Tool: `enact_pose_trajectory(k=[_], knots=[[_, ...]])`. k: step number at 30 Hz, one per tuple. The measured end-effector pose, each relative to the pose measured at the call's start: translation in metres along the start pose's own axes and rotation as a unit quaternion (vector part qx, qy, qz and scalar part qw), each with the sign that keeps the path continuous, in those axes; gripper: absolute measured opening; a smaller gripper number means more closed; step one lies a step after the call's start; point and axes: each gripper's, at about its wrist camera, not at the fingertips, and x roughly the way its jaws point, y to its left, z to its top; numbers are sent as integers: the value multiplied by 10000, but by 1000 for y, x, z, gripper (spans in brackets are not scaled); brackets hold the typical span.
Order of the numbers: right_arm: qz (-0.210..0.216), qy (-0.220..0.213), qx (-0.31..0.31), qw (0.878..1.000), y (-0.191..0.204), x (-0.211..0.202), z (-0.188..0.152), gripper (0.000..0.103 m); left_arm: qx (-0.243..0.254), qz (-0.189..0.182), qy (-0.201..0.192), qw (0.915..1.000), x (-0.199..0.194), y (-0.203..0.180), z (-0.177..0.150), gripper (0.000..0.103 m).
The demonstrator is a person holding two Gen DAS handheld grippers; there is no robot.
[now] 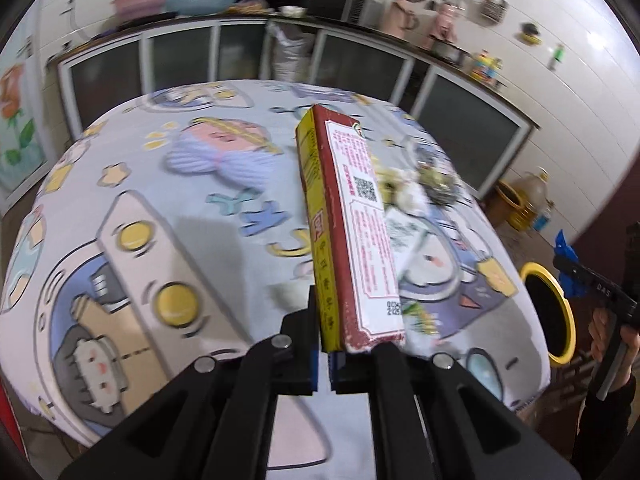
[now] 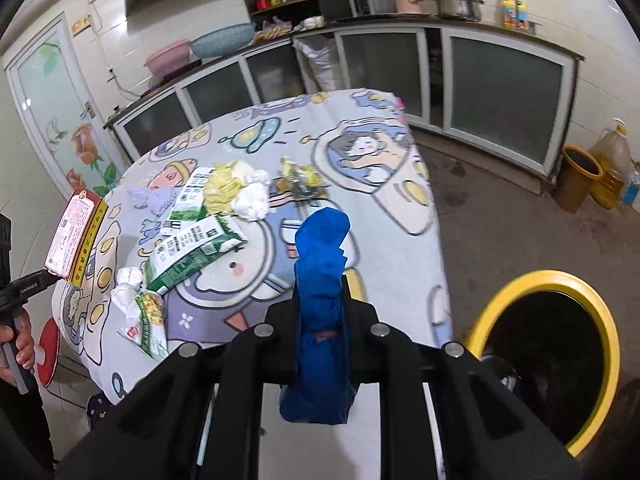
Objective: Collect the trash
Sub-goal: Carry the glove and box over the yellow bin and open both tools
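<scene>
My left gripper [image 1: 338,344] is shut on a long red and yellow carton box [image 1: 348,232], held above the table; the box also shows in the right wrist view [image 2: 74,240]. My right gripper [image 2: 322,312] is shut on a crumpled blue wrapper [image 2: 322,280], held over the table's near edge. The yellow-rimmed black trash bin [image 2: 548,356] stands on the floor to the right of it, and also shows in the left wrist view [image 1: 550,312]. On the table lie green and white milk cartons [image 2: 192,248], white crumpled tissues [image 2: 254,194], a yellow wrapper [image 2: 224,188] and a green snack packet [image 2: 150,324].
The table has a cartoon-print cloth [image 2: 360,184]. Glass-door kitchen cabinets [image 2: 500,80] run behind it. A brown bucket [image 2: 578,178] and an oil jug [image 2: 612,168] stand on the floor at the right. A red stool [image 2: 50,350] is at the table's left.
</scene>
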Motion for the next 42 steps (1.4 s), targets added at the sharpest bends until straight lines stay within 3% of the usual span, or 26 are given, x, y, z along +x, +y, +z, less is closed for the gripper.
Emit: enact_pose_trajectory(k=[9, 18, 30, 42], knots=[[-435, -207, 425, 9979, -57, -37, -20, 15, 667, -591, 149, 9959, 26, -86, 11, 2], [-892, -403, 920, 9909, -116, -67, -42, 15, 1446, -1163, 167, 9825, 44, -184, 18, 2], [-1173, -366, 1541, 9804, -178, -73, -73, 15, 2315, -1973, 557, 9510, 97, -312, 1, 3], [-1305, -168, 1965, 9716, -217, -61, -99, 15, 2580, -2403, 1010, 9303, 155, -387, -22, 3]])
